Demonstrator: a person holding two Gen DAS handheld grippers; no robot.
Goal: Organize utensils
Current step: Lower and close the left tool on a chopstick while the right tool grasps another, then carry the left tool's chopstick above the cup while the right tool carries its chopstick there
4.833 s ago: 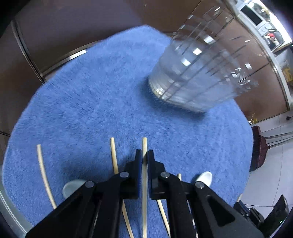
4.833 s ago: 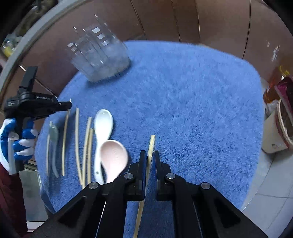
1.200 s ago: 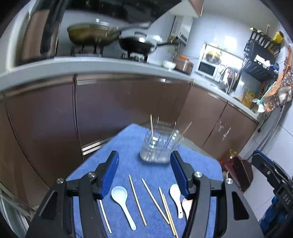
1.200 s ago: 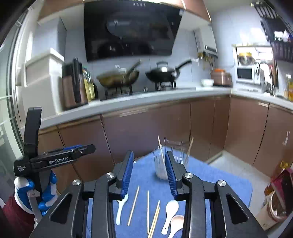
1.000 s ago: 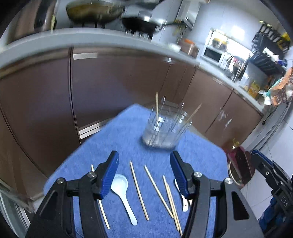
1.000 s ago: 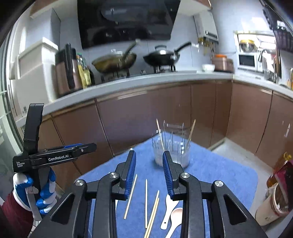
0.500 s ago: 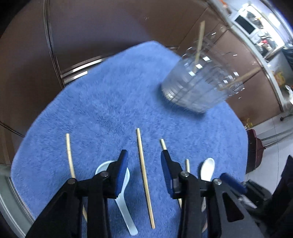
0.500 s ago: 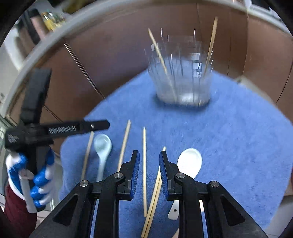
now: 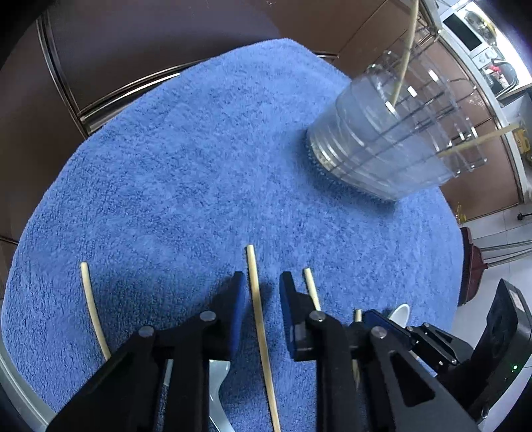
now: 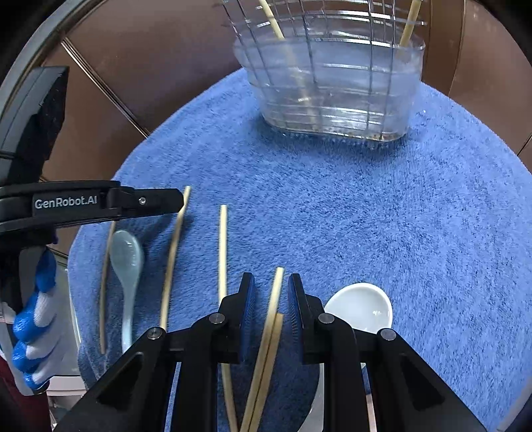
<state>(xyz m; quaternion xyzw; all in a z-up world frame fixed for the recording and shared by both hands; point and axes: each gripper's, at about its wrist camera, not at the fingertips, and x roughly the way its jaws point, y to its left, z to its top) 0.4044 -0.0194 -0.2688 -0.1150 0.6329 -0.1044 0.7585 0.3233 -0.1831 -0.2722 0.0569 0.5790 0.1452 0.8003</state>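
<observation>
A clear slotted holder (image 9: 382, 143) (image 10: 332, 83) stands at the far side of a blue towel (image 9: 199, 166) with two chopsticks (image 10: 410, 23) leaning in it. My left gripper (image 9: 261, 277) points down with its jaws closing around one loose chopstick (image 9: 250, 256). Gaps still show beside the pads. My right gripper (image 10: 271, 282) hangs narrowly open over a pair of chopsticks (image 10: 277, 282) lying side by side, and its pads do not touch them. In the right wrist view the left gripper (image 10: 179, 199) reaches in from the left.
More chopsticks (image 10: 222, 249) (image 10: 104, 282) (image 9: 89, 299) lie on the towel. A pale blue spoon (image 10: 128, 256) rests at the left and a white spoon (image 10: 360, 309) by my right fingers. A gloved hand (image 10: 33, 315) holds the left gripper. Brown cabinet doors (image 9: 149, 43) stand behind.
Both grippers dropped from a high view of the kitchen to just above the towel and tipped downward. The left jaws narrowed a lot around one chopstick. The right jaws narrowed slightly.
</observation>
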